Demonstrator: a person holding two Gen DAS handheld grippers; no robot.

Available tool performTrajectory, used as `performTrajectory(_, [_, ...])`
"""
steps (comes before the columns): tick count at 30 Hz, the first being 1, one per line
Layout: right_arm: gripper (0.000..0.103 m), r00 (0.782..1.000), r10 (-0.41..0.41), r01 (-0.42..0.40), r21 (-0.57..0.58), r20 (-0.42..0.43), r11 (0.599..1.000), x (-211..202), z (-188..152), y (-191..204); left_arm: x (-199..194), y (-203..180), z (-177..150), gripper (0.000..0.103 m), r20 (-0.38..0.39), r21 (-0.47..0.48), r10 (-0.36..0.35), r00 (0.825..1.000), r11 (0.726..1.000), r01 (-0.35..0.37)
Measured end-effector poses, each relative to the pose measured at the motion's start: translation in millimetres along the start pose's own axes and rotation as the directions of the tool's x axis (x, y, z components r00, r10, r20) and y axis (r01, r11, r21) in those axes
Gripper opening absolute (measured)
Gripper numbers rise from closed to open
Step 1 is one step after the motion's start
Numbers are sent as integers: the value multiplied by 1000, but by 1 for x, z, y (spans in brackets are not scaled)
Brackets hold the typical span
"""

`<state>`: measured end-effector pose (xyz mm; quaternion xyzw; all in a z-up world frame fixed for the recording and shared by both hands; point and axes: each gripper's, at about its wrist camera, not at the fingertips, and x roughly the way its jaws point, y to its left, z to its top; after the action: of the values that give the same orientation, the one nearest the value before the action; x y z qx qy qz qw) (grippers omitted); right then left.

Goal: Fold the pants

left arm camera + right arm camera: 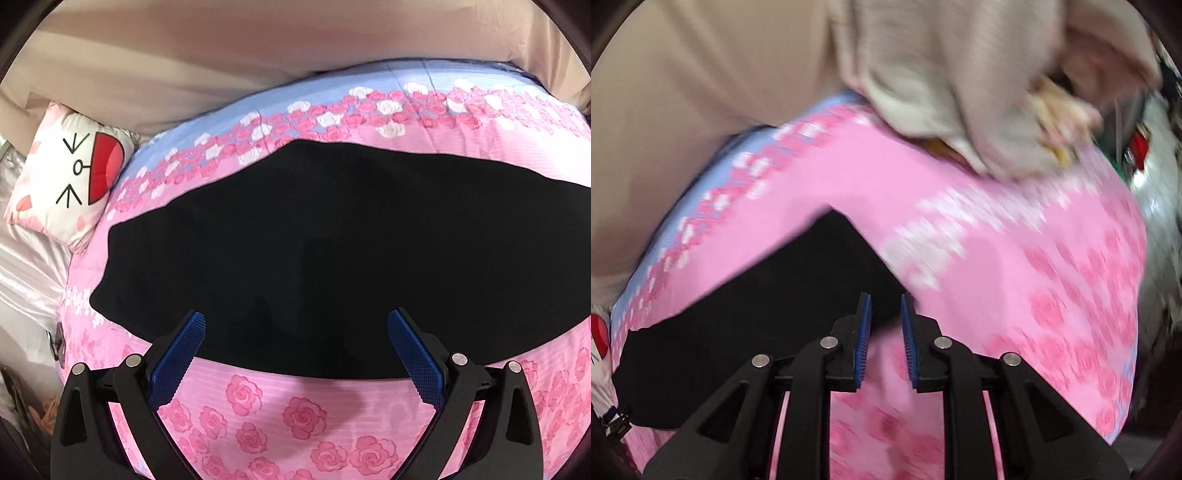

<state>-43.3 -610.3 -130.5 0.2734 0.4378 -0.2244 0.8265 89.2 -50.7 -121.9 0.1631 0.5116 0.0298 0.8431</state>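
Looking down from the left wrist, we see the black fabric pants [314,254] spread flat and wide across a bed covered by a pink quilt printed with roses [295,413], whose far band turns pale blue with pink and white roses. Our left claw [295,332] hangs over the near edge of the pants with its blue ribbed pads [417,354] spread far apart and nothing between them; it grips nothing. A square white cushion with a cartoon cat face and a red mouth [70,173] leans at the bed's left corner, touching the quilt, and shiny pale satin sheeting [26,266] lies beside it. A beige curtain-like drape [258,55] fills the background behind the bed. The right wrist view is smeared by motion, so details there are soft. In it, our right claw [885,310] sits with its jaws drawn close together, leaving a narrow gap; its tips lie over a corner edge of the pants [768,317], where black cloth meets the pink quilt [1015,277]. The pads appear not to pinch the cloth, though the blur makes this hard to confirm. A crumpled beige cloth heap [960,92] rests on the quilt's far side, well apart from the pants.
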Motion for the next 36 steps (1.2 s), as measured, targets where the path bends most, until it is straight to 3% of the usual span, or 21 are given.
performTrajectory(4, [17,999,20,-20,9,26,1000,6,-10,-8,-6,-12,7,98,-1,5,-25,1000,1000,25])
performTrajectory(8, [17,999,53,-53,-21,-6,998,29,-12,-10,-14,-27,15,98,-5,8,-50,999,999,50])
performTrajectory(9, [20,999,43,-43,-43,2,998,32,-11,-13,-16,-29,16,98,-3,12,-48,999,999,48])
performTrajectory(10, [37,999,31,-30,-51,14,998,36,-8,-19,-17,-31,17,98,0,16,-45,999,999,45])
performTrajectory(11, [37,998,60,-59,-36,22,998,36,-7,-26,-19,-32,16,98,2,24,-41,999,999,41])
performTrajectory(14, [40,998,41,-41,-5,43,999,19,-9,-30,-25,-34,13,98,20,32,-17,1000,999,17])
performTrajectory(16, [40,995,89,-91,35,50,995,11,-13,-35,-25,-35,9,98,15,33,-15,1000,999,15])
performTrajectory(18, [41,987,161,-162,93,21,982,19,-18,-42,-23,-37,8,98,8,32,-17,1000,999,17])
performTrajectory(24, [42,980,198,-198,103,14,975,33,-17,-33,-27,-39,6,98,1,5,-46,999,999,46])
performTrajectory(27, [53,981,194,-194,65,14,979,37,-14,-20,-27,-37,4,98,2,3,-36,999,999,36])
performTrajectory(30, [48,994,108,-108,-21,22,994,39,-13,-2,-29,-31,3,98,10,-7,-25,1000,1000,25])
performTrajectory(32, [34,997,76,-76,-22,26,997,40,-12,0,-29,-26,2,98,18,-6,-9,1000,1000,9])
performTrajectory(36, [22,995,98,-98,17,14,995,40,-10,0,-27,-14,0,98,19,-12,-3,1000,1000,3])
